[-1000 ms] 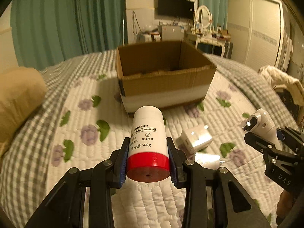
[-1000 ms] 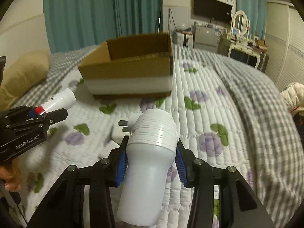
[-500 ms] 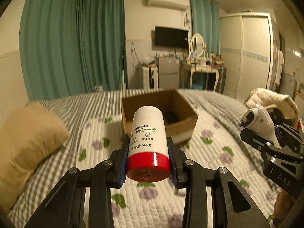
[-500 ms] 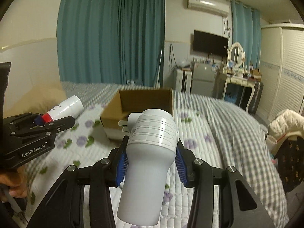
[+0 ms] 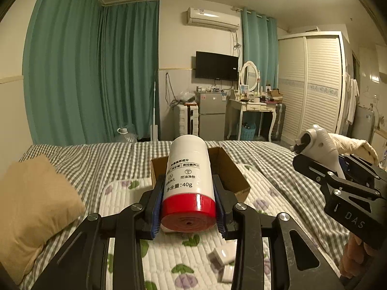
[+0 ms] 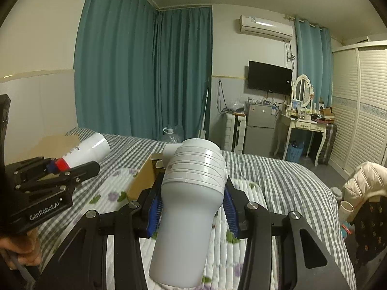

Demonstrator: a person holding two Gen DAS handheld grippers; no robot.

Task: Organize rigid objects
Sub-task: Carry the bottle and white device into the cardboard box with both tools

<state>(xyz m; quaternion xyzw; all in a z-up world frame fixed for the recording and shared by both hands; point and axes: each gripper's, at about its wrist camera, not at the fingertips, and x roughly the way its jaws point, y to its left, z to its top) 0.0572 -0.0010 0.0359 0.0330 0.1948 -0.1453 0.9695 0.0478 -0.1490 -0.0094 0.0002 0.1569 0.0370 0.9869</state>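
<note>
The red-capped white bottle (image 5: 188, 181) is clamped in the left gripper (image 5: 188, 207), long axis aimed forward at the cardboard box (image 5: 229, 176) lying ahead and below on the bed; the white adapter (image 6: 191, 203) is pinched in the right gripper (image 6: 192, 211), the box ahead-left, seemingly about equally near both

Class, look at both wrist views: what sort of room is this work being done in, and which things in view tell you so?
Most likely a lived-in bedroom: a bed with a checked cover and a tan pillow, a vanity table with an oval mirror, and a louvred white wardrobe.
</note>
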